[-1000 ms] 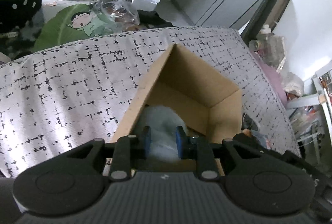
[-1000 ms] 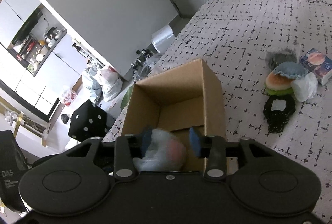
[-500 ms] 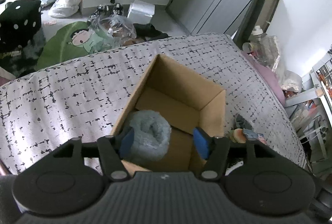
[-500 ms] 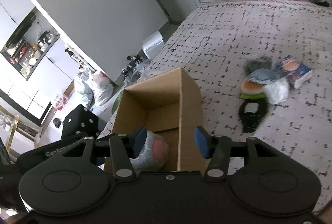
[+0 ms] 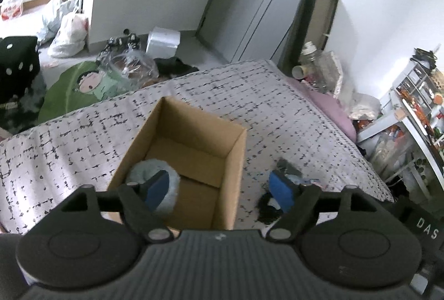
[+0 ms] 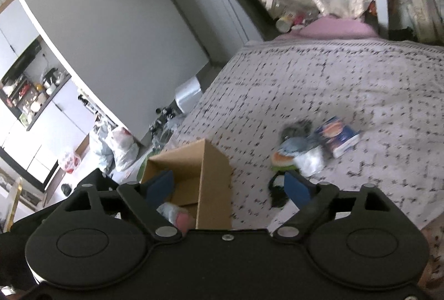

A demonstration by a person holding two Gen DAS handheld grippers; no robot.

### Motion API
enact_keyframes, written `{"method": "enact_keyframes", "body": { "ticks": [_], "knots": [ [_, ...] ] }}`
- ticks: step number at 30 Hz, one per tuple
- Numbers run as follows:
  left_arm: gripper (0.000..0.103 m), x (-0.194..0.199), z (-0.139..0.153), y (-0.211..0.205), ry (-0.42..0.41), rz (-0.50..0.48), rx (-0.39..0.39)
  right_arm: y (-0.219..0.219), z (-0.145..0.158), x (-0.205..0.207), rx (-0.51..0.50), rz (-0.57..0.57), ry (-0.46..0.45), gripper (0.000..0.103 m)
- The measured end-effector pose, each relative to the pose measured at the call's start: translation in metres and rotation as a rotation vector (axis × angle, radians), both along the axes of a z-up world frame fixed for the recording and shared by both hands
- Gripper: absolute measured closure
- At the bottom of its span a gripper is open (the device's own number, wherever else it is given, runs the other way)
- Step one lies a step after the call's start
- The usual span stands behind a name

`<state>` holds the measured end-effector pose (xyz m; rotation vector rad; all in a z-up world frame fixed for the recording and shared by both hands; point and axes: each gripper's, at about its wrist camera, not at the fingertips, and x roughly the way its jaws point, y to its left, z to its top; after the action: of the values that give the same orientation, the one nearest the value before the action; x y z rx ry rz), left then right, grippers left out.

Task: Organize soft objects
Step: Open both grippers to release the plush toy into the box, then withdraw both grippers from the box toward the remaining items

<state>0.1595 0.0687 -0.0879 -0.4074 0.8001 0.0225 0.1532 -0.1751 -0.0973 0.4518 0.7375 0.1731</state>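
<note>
In the left wrist view, a black cushion with white dots (image 5: pixel 16 61) sits at the far left edge, with a green cartoon cushion (image 5: pixel 80 89) on the floor just right of it. The bed (image 5: pixel 69 139), under a grey cover with black dashes, fills the middle of the frame. On it, at centre, stands the open cardboard box (image 5: pixel 236 161), and a fluffy grey-blue soft toy (image 5: pixel 144 173) lies in its lower left corner. The left tongs (image 5: pixel 219 190) hang released above the box, jaws opening, with nothing pressed between the blue pads; the right pad lies over a small heap of soft things (image 5: pixel 288 171) on the bed to the right of the box.

In the right wrist view, the box (image 6: pixel 213 172) appears at lower centre-left, and a pale wrapped item with a pink patch (image 6: pixel 174 212) rests inside it. The right tongs (image 6: pixel 229 187) are released too, jaws opening and empty. Right of the box on the bed lies the heap: a burger-shaped plush (image 6: pixel 285 158), a white bag (image 6: pixel 310 161), and a blue packet (image 6: pixel 337 136).
</note>
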Motion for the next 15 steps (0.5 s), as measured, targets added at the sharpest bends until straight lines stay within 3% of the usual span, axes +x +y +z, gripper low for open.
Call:
{"method": "enact_keyframes", "body": {
  "ticks": [8, 15],
  "knots": [
    [0.014, -0.008, 0.024, -0.035, -0.025, -0.037, 0.088, -0.038, 0.016, -0.011, 0.016, -0.024, -0.049, 0.000],
    [0.009, -0.013, 0.033, -0.063, -0.039, -0.062, 0.124, -0.064, 0.021, -0.018, 0.018, -0.019, -0.064, 0.000]
  ]
}}
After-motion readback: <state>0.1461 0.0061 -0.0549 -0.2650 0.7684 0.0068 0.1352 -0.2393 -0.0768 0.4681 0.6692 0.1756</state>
